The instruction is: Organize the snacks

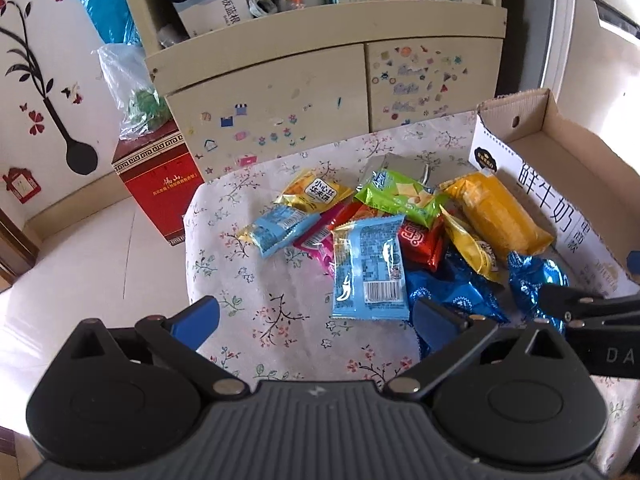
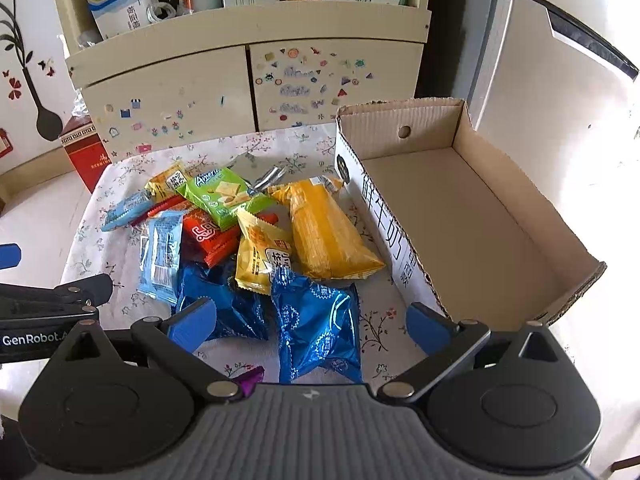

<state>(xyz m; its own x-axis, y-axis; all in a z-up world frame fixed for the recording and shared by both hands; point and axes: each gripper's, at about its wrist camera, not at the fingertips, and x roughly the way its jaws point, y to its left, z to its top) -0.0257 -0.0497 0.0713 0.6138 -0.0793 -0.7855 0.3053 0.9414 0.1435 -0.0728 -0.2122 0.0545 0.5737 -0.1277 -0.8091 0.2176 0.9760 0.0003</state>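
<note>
A pile of snack packets lies on the flowered tablecloth point(image 1: 256, 280). In the left wrist view my left gripper point(image 1: 316, 320) is open just short of a light blue packet point(image 1: 370, 268), with nothing between its fingers. My right gripper point(image 2: 312, 326) is open too, low over the pile, and a shiny blue foil packet point(image 2: 316, 328) lies between its pads without being pinched. Further in lie an orange packet point(image 2: 328, 232), a yellow packet point(image 2: 260, 256), a green packet point(image 2: 224, 196) and a red one point(image 2: 208, 240). An open cardboard box point(image 2: 500, 184) stands empty to the right.
A cream cabinet point(image 2: 248, 80) with stickers and a cluttered shelf stands behind the table. A red carton point(image 1: 160, 192) sits on the floor at the left. One finger point(image 2: 92, 288) of the left gripper shows at the right wrist view's left edge. A purple wrapper point(image 2: 250, 380) lies near the front.
</note>
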